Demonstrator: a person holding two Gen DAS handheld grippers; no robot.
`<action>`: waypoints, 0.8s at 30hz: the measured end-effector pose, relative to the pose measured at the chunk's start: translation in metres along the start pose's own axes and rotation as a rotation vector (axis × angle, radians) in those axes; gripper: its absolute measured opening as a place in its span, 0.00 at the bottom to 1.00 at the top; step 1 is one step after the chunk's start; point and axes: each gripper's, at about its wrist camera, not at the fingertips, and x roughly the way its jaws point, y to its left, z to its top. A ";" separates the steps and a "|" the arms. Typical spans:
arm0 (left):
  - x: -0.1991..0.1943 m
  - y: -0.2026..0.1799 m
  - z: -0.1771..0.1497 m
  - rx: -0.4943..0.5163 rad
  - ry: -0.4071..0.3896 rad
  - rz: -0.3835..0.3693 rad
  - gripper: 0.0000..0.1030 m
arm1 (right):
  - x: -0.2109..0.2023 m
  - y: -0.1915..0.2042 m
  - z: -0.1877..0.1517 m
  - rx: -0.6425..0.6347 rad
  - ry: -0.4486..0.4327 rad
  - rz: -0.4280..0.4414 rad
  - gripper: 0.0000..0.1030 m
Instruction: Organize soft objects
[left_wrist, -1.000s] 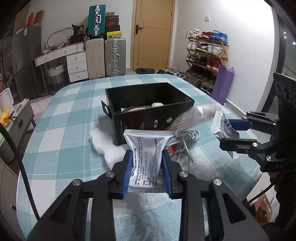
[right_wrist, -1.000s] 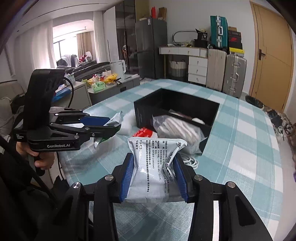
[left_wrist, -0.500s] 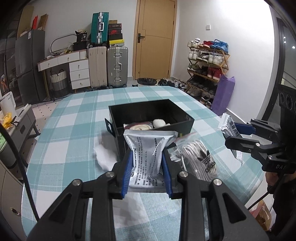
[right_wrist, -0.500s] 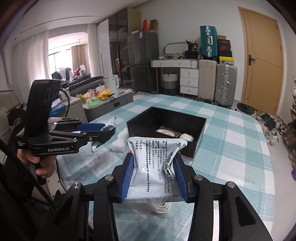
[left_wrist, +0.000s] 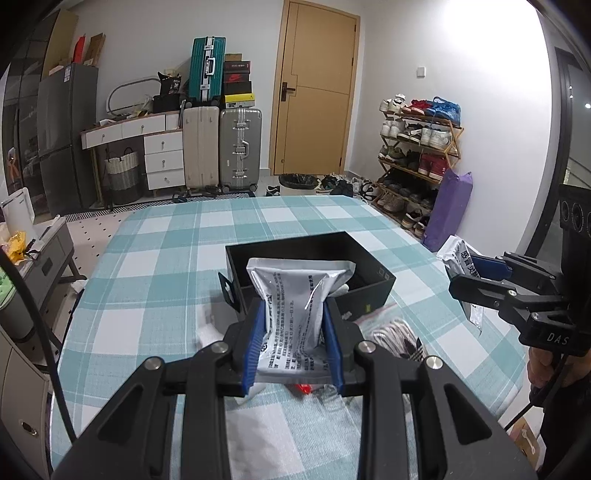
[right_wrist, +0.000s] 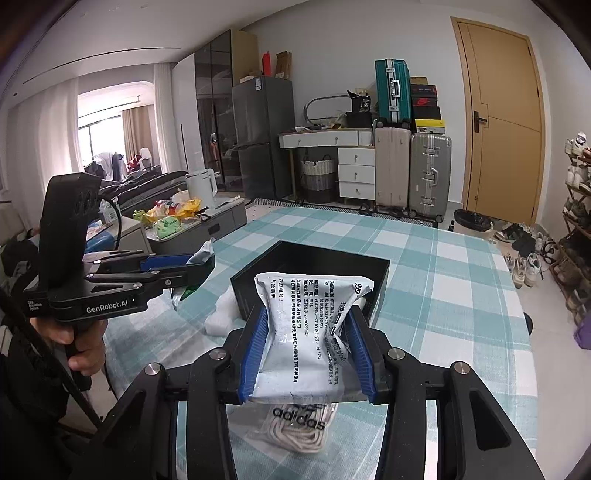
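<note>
Table (left_wrist: 155, 280) with teal-and-white checked cloth fills the lower half of both wrist views

Black open-top box (left_wrist: 369, 286) stands near the table's middle, ahead of both grippers; box also seen from the right wrist (right_wrist: 306, 258). Something white shows inside it at the near wall, mostly hidden behind the held pouch

Clear bag of white cord with adidas print (right_wrist: 299, 424) lies flat on the cloth on the near side of the box, below the right gripper; same bag in the left view (left_wrist: 393, 334), just right of the left gripper. Small red item (left_wrist: 303, 387) beside it, too hidden to identify

White foam-like wad (right_wrist: 225, 314) on the cloth, touching or just beside the box's left wall

Left gripper (left_wrist: 295, 347): blue pads clamped on a silver foil pouch (left_wrist: 295, 295) with printed text, pouch upright and pinched at mid-height, held above the table in front of the box

Right gripper (right_wrist: 306, 354): pads squeezed onto a second white-silver pouch (right_wrist: 310, 325), upright, crumpled at the waist, held above the adidas bag

Each gripper appears side-on in the other's view, pouch tip protruding beyond the pads
</note>
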 end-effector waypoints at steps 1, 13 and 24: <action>0.000 0.001 0.002 -0.003 -0.006 0.001 0.28 | 0.001 -0.001 0.003 0.008 -0.002 -0.001 0.42; 0.008 0.006 0.023 0.001 -0.035 0.005 0.28 | 0.006 -0.010 0.034 0.055 -0.045 -0.005 0.42; 0.024 0.007 0.038 0.006 -0.039 -0.002 0.28 | 0.023 -0.018 0.055 0.064 -0.048 -0.019 0.42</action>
